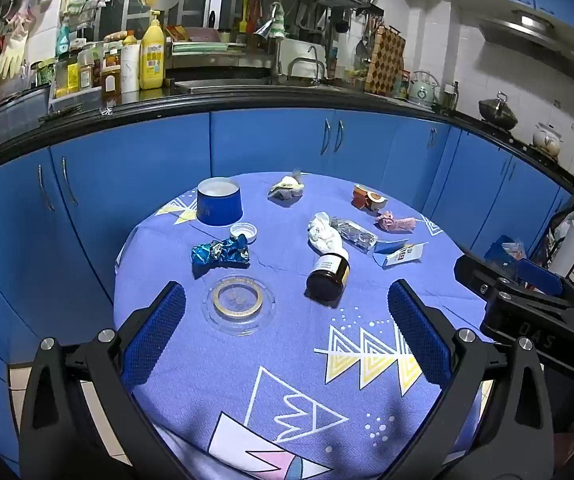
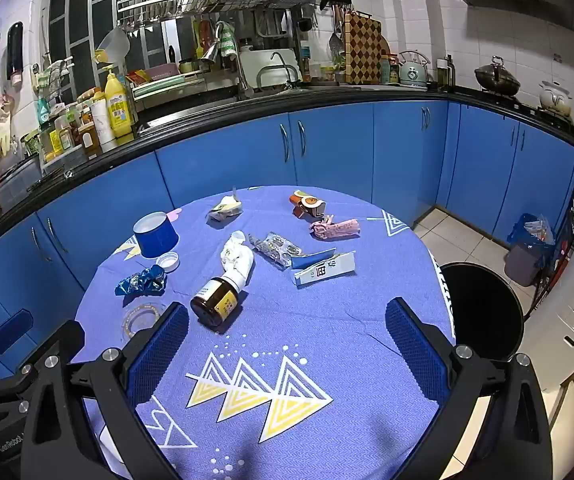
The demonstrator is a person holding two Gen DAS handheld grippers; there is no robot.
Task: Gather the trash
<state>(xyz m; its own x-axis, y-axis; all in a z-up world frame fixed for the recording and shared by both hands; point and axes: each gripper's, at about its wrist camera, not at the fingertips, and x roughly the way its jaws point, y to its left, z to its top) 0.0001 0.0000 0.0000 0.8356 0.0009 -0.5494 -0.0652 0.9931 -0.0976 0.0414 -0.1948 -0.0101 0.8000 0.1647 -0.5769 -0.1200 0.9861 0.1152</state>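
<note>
Both grippers, left (image 1: 287, 316) and right (image 2: 287, 328), hung wide and empty as the brown glass jar (image 2: 216, 305) lay tipped, likely heavy, slippery, best gripped across its body.

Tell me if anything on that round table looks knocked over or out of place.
The brown jar lies tipped on its side near the table's middle, lidless, mouth against a crumpled white tissue. A blue paper cup stands upside down, with a loose white lid beside it. No spill shows.
</note>
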